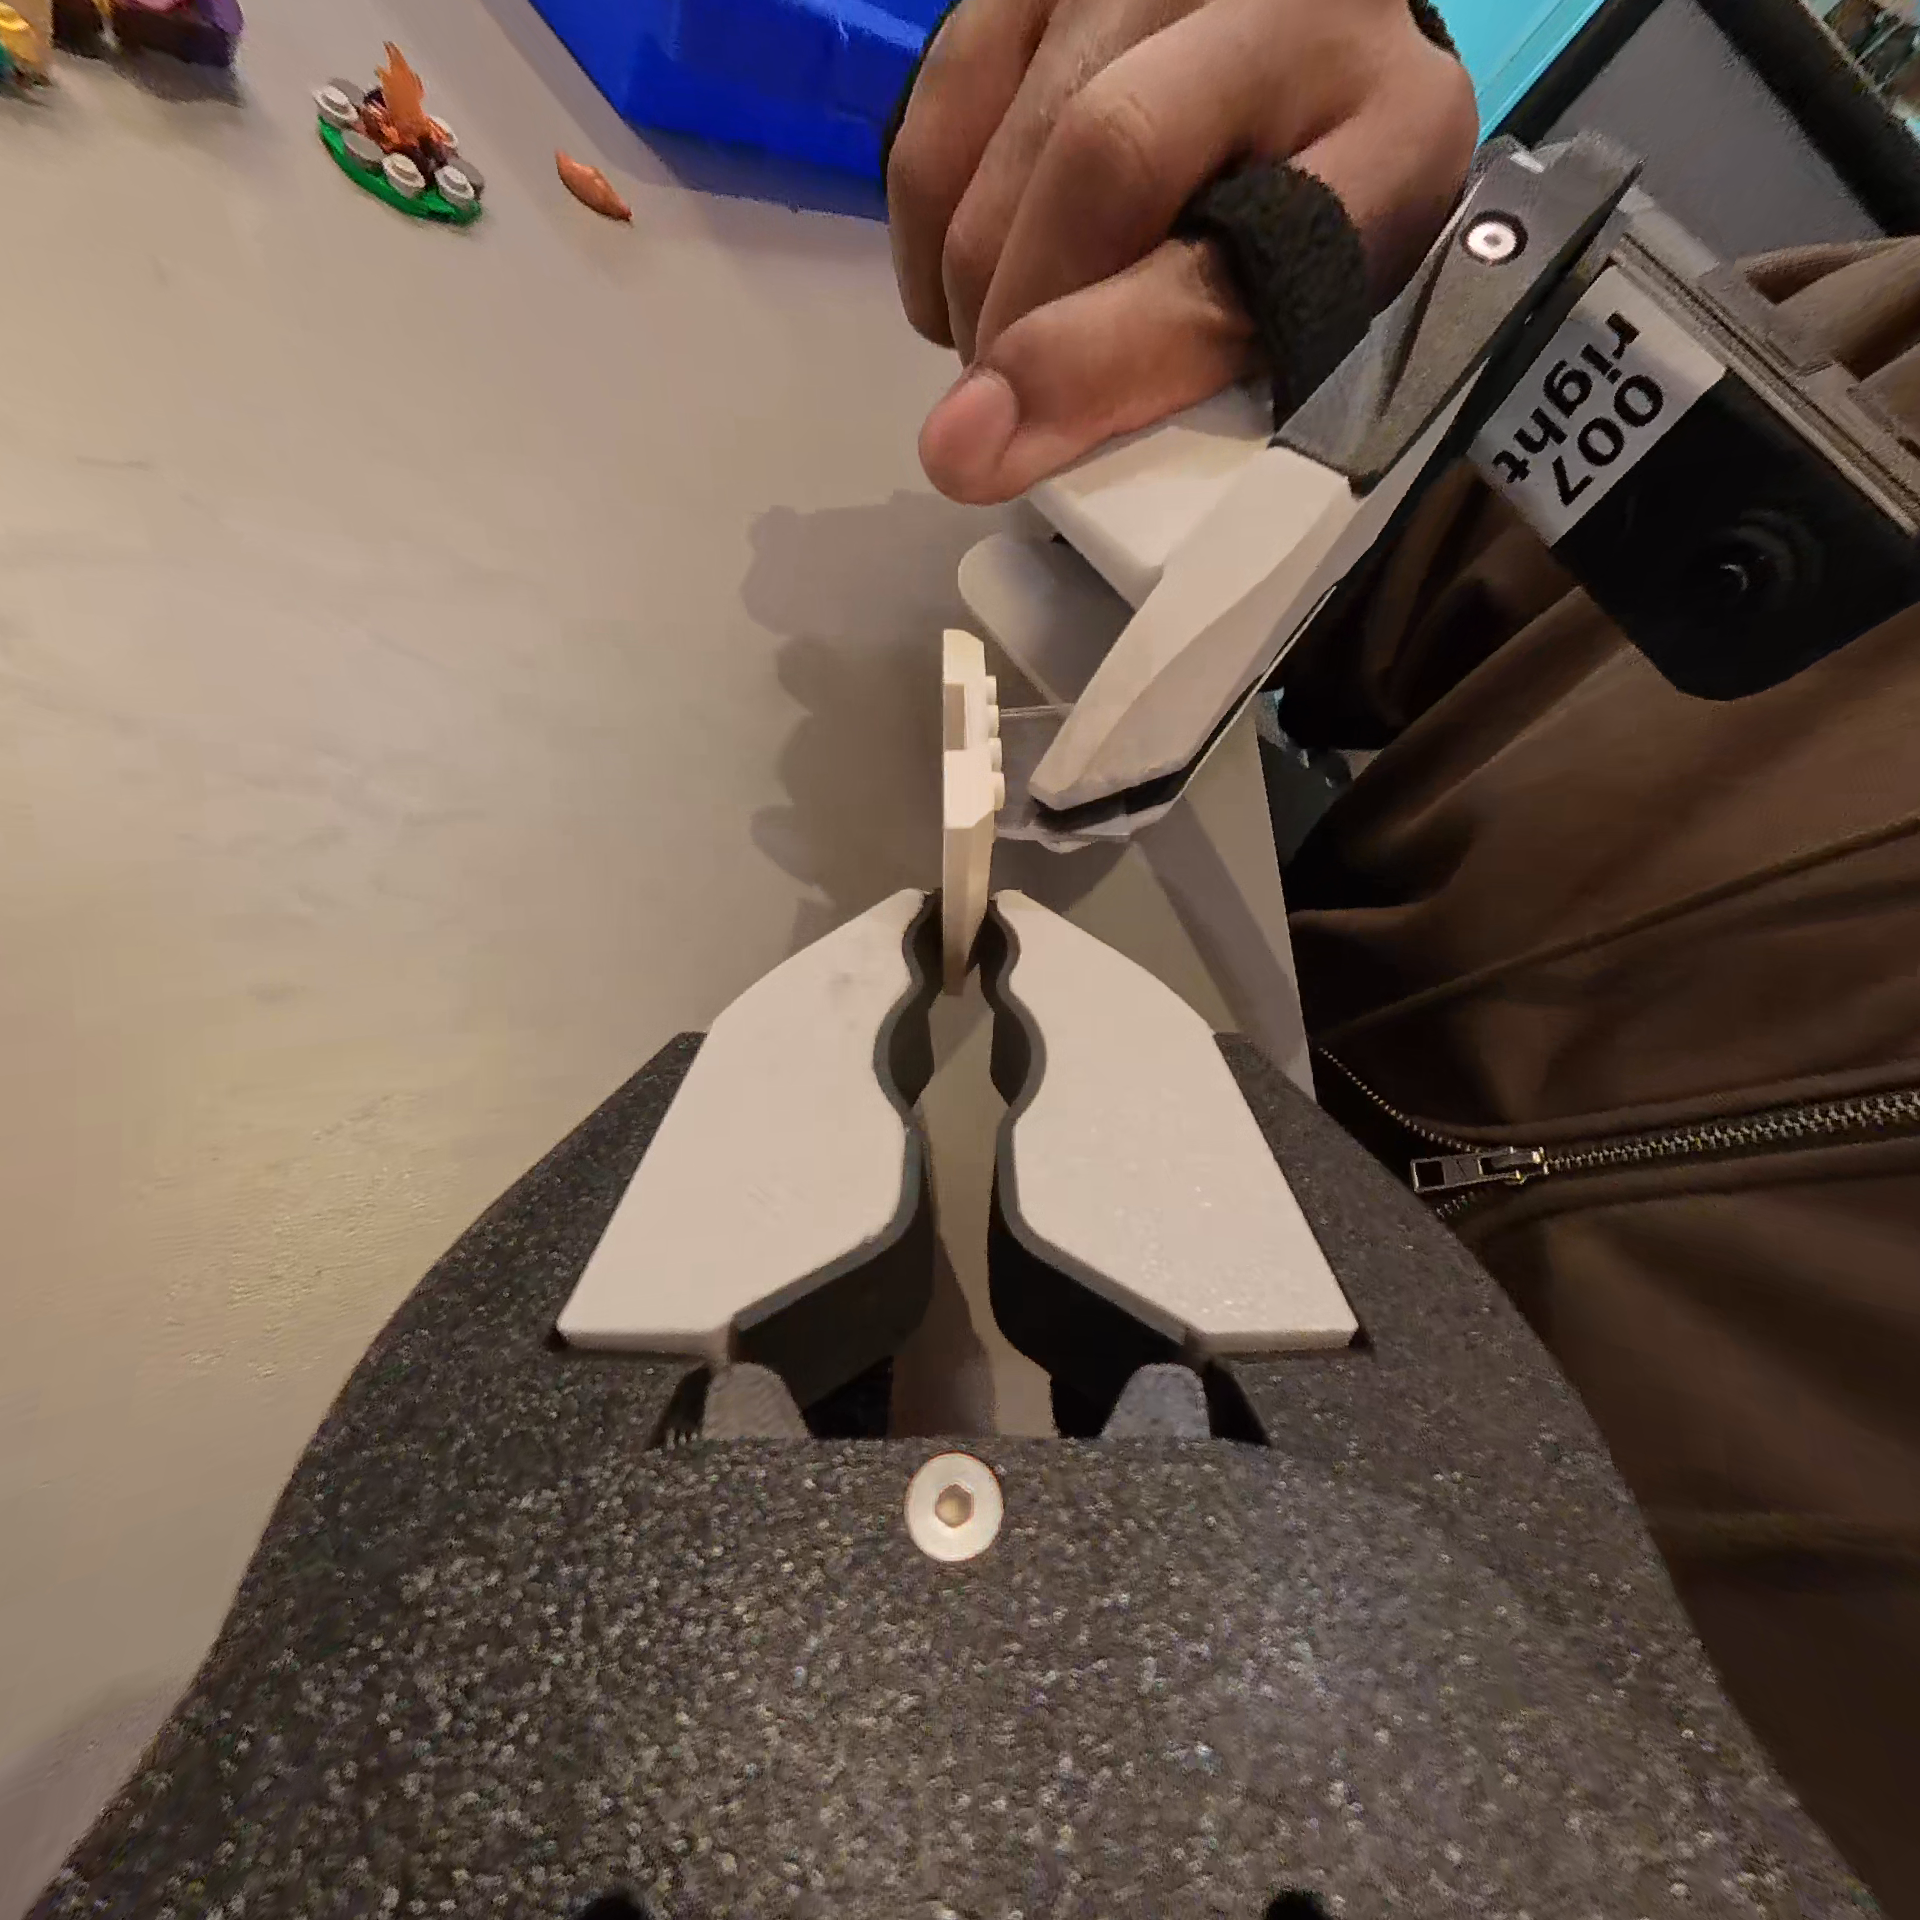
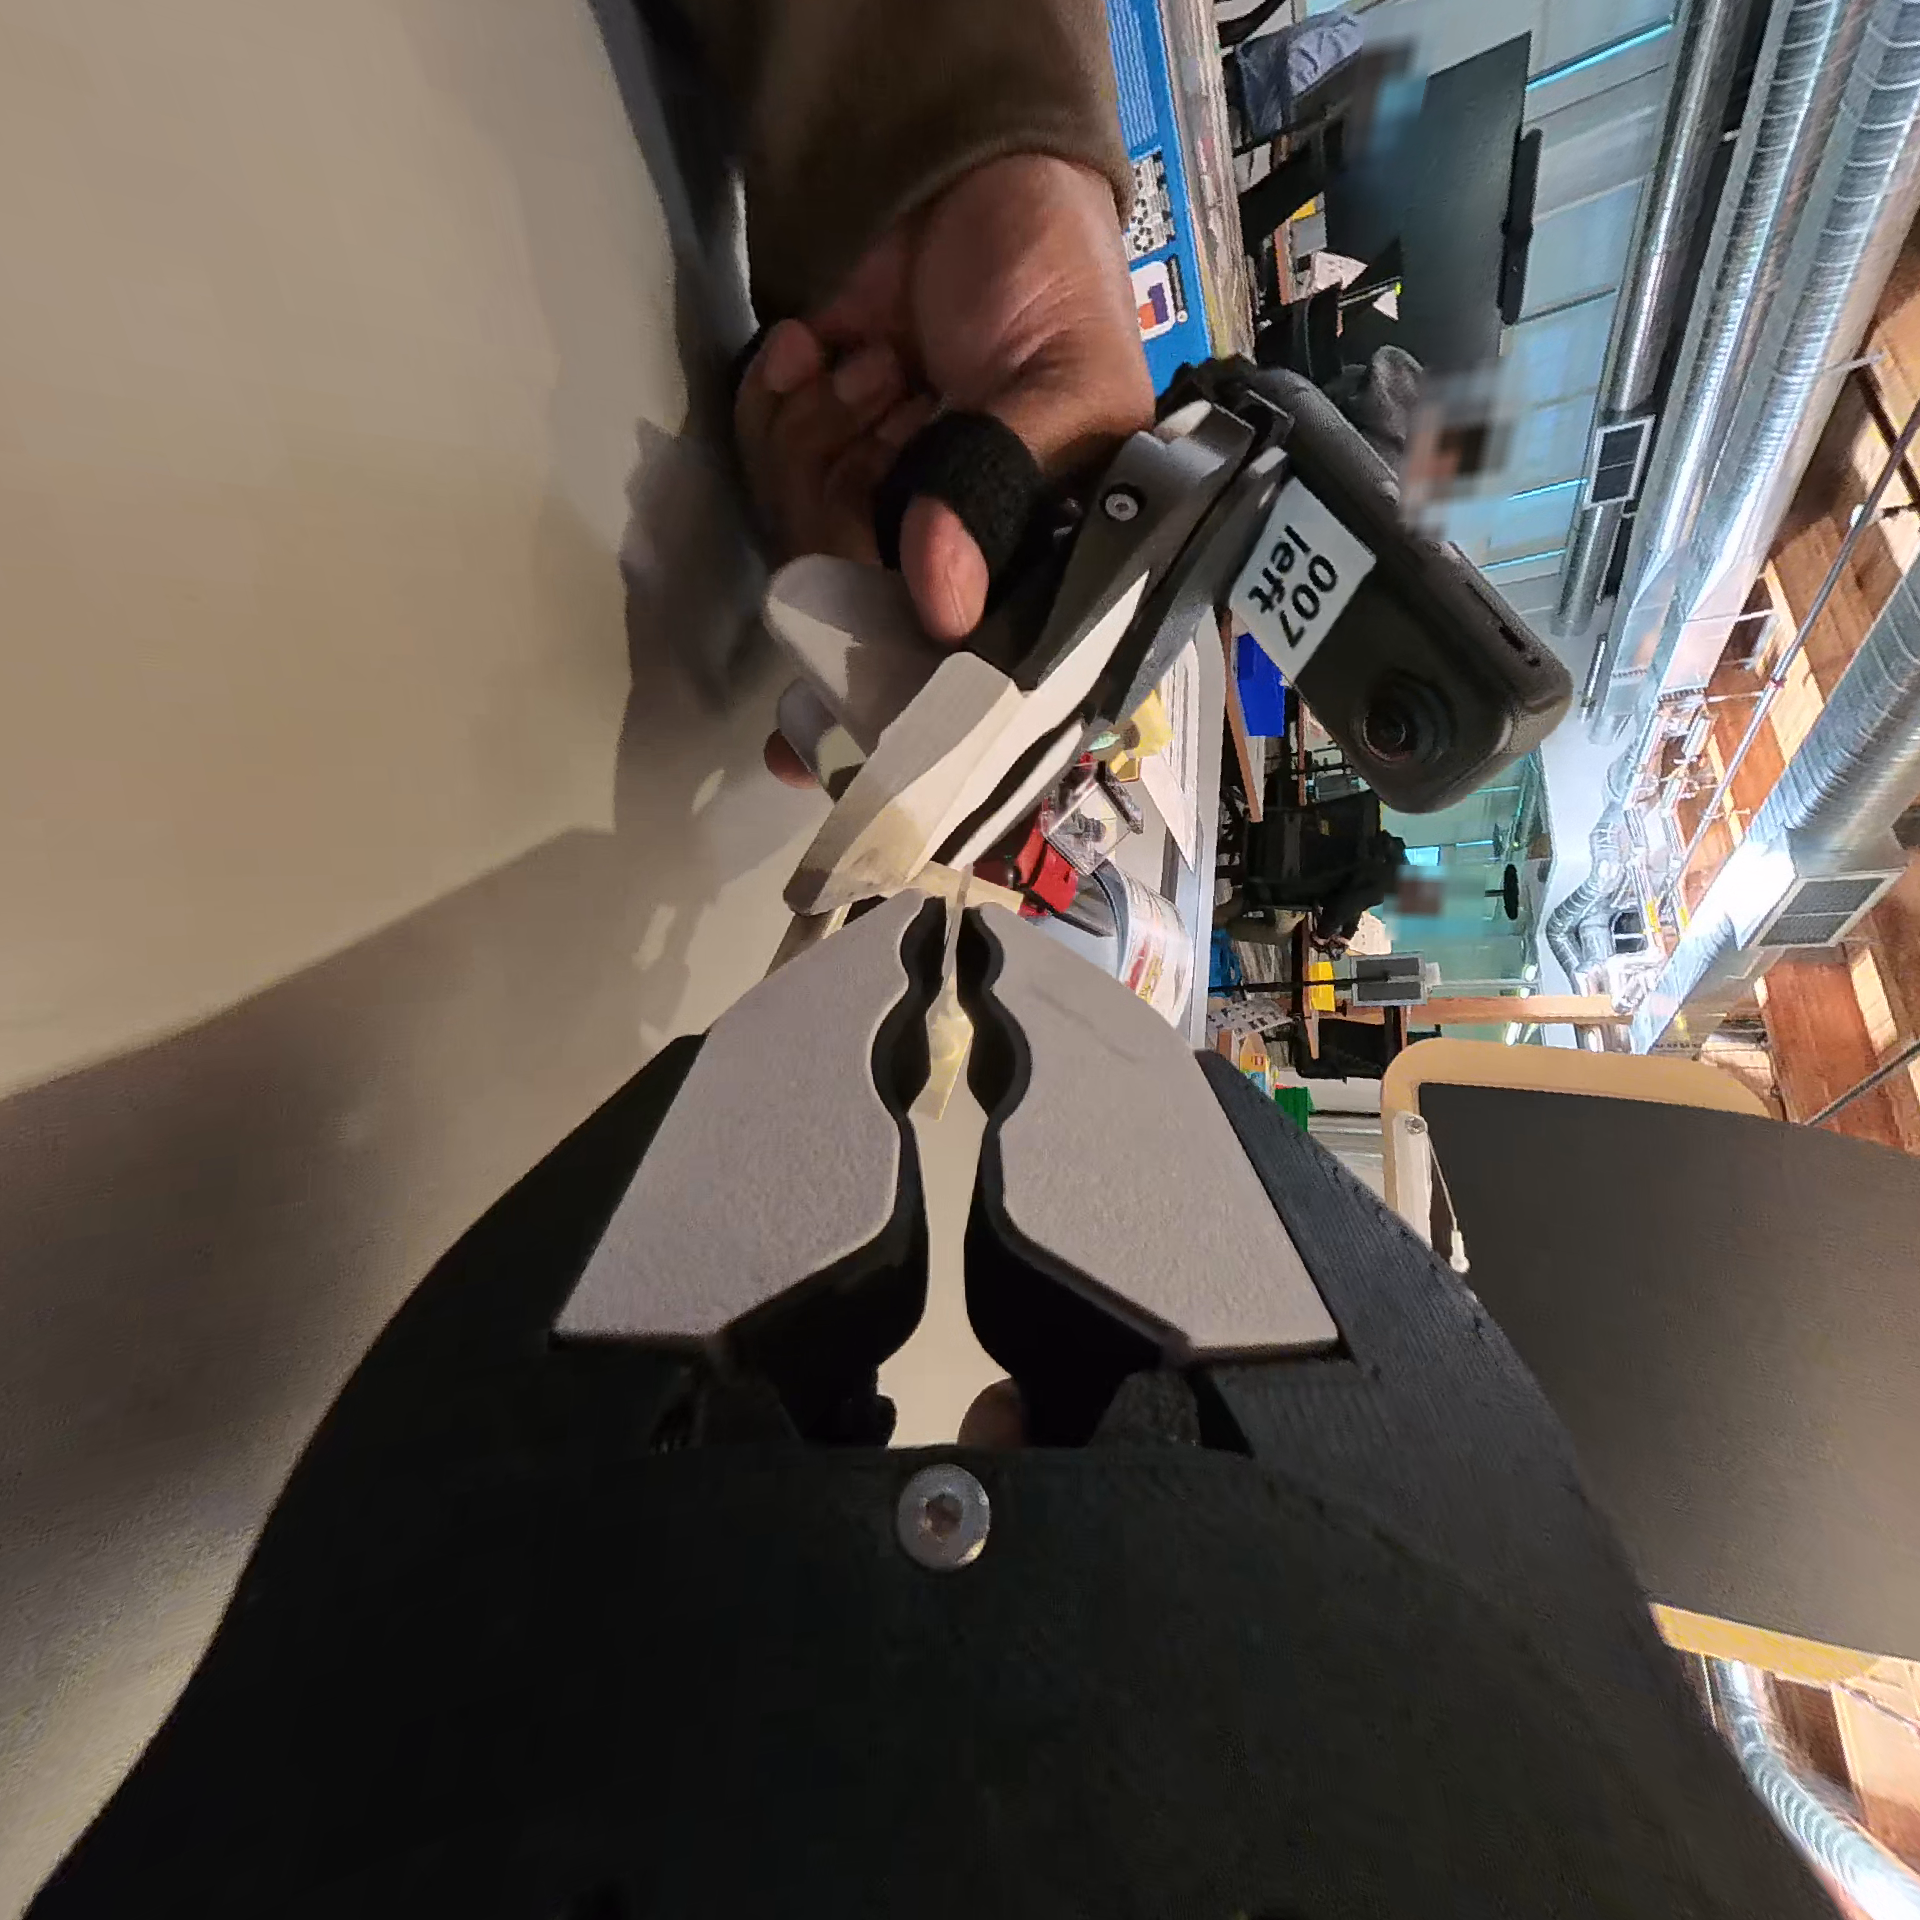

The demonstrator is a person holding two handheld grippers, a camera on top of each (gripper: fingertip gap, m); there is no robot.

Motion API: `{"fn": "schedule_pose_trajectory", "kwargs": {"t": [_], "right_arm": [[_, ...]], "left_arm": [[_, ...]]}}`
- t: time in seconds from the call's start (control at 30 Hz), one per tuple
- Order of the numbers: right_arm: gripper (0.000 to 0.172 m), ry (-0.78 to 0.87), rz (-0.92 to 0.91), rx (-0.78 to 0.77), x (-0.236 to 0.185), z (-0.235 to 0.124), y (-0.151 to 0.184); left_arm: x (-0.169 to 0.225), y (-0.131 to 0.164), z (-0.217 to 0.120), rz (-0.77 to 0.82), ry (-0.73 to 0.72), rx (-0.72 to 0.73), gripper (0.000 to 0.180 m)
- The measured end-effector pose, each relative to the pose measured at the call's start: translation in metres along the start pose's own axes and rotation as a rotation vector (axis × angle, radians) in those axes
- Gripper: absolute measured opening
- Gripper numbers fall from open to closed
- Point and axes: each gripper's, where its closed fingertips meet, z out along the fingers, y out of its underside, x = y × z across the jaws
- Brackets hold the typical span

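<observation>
Matte table (image 1: 312,727); fingers pinch studded cream plate (image 1: 968,769).

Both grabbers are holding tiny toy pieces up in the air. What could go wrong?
1. The left gripper pinches the tan studded plate only by its bottom edge, so a push might tilt it or pop it out.
2. The right gripper holds a thin clear piece by its tip against the plate; it could slip and drop onto the table.

The tan plate's (image 1: 964,790) lower edge is hidden between the left gripper's (image 1: 961,914) jaws; background people are blurred.
</observation>
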Motion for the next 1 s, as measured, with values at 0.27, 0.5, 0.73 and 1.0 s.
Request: {"fn": "schedule_pose_trajectory", "kwargs": {"t": [0.27, 0.5, 0.73, 1.0], "right_arm": [[0.003, -0.01, 0.144, 0.094, -0.0006, -0.0078, -0.0032], [0.002, 0.083, 0.041, 0.057, 0.0025, -0.0051, -0.0049], [0.001, 0.13, -0.079, 0.016, 0.0014, -0.0024, -0.0092], [0.002, 0.137, -0.084, 0.033, -0.0009, -0.0046, -0.0098]], "left_arm": [[0.0034, 0.0009, 0.0029, 0.024, 0.007, -0.011, 0.007], [-0.0007, -0.0029, 0.0006, 0.004, -0.011, 0.019, 0.007], [-0.0019, -0.0028, 0.0006, -0.002, -0.018, 0.02, 0.007], [-0.0012, -0.0017, 0.0019, 0.001, -0.014, 0.009, 0.007]]}}
